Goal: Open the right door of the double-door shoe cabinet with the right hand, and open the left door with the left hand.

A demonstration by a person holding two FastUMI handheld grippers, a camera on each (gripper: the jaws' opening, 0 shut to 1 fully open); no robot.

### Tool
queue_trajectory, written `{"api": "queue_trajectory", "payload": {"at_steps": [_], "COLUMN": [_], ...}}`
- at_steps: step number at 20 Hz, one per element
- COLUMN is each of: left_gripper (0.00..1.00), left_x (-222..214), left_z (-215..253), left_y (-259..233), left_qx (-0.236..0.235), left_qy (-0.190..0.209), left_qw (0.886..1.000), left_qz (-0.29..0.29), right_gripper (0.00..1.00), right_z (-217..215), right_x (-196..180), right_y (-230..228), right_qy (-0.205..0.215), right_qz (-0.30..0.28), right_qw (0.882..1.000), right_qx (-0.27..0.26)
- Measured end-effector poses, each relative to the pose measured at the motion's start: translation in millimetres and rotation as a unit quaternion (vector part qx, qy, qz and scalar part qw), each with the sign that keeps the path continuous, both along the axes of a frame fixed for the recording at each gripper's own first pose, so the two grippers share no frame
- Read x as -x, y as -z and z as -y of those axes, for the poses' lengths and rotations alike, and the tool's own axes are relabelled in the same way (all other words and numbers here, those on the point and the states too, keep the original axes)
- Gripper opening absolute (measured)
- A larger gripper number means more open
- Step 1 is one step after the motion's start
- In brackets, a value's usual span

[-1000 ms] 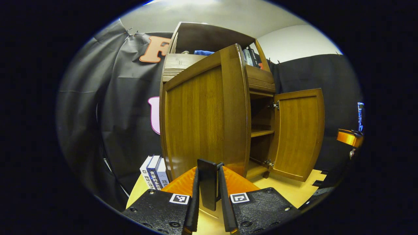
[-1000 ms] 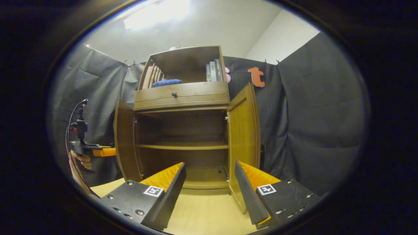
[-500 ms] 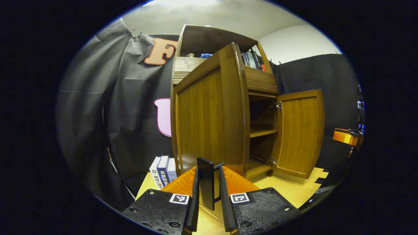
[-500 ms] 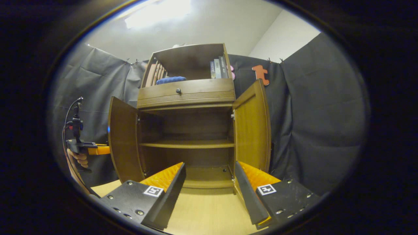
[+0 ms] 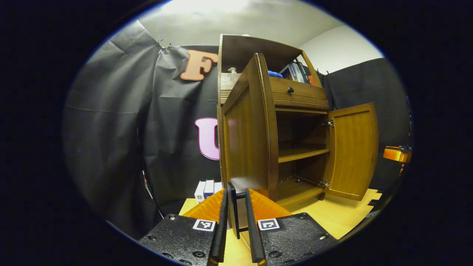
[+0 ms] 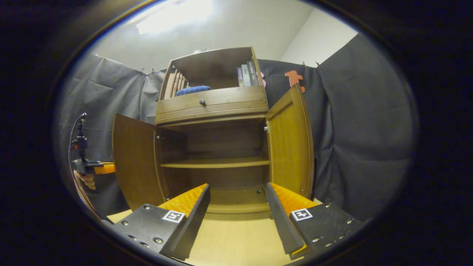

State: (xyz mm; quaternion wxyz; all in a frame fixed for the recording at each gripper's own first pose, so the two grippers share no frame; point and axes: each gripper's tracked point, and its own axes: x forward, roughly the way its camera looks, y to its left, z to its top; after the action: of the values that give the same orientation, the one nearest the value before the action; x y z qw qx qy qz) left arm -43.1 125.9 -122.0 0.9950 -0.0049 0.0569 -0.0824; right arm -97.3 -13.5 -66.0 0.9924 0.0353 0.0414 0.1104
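The brown wooden shoe cabinet [image 6: 212,107] stands with both doors swung out. In the left gripper view, my left gripper [image 5: 235,192] is shut on the black handle [image 5: 232,208] at the edge of the left door [image 5: 245,147], which stands edge-on. The right door [image 5: 353,147] hangs wide open beyond it. In the right gripper view, my right gripper [image 6: 237,186] is open and holds nothing, in front of the bare lower shelves. It sits between the left door [image 6: 135,159] and the right door [image 6: 292,144]. The left gripper [image 6: 92,168] and its hand [image 6: 87,180] show behind the left door.
Books [image 5: 207,188] stand on the light wooden tabletop [image 6: 236,240] left of the cabinet. A drawer with a dark knob [image 6: 202,102] sits above the doors. The top shelf holds books [image 6: 245,75] and a blue cloth [image 6: 192,89]. Black cloth walls surround the booth.
The left door has swung further outward with my left gripper on its handle. The right door stands a little wider. The right gripper stays open in about the same place.
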Motion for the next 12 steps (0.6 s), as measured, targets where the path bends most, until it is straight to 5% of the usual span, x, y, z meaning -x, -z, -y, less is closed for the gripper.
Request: {"api": "queue_trajectory", "payload": {"at_steps": [2, 3, 12], "left_gripper": [0.23, 0.14, 0.18], "left_x": [-2, -4, -4], "left_z": [-20, -28, -39], "left_y": [-6, -5, 3], "left_qx": [-0.006, -0.005, 0.011], "left_qy": [-0.027, -0.036, -0.029], "left_qw": [1.000, 0.999, 1.000], "left_qz": [0.008, 0.011, 0.000], "right_gripper": [0.89, 0.89, 0.89], "right_z": [0, -1, -3], "right_x": [-1, -1, 1], "right_y": [1, 1, -1], "right_qy": [-0.003, -0.003, -0.008], "right_qz": [-0.001, -0.003, -0.014], "right_qw": [1.000, 1.000, 1.000], "right_qx": [0.002, 0.006, 0.020]}}
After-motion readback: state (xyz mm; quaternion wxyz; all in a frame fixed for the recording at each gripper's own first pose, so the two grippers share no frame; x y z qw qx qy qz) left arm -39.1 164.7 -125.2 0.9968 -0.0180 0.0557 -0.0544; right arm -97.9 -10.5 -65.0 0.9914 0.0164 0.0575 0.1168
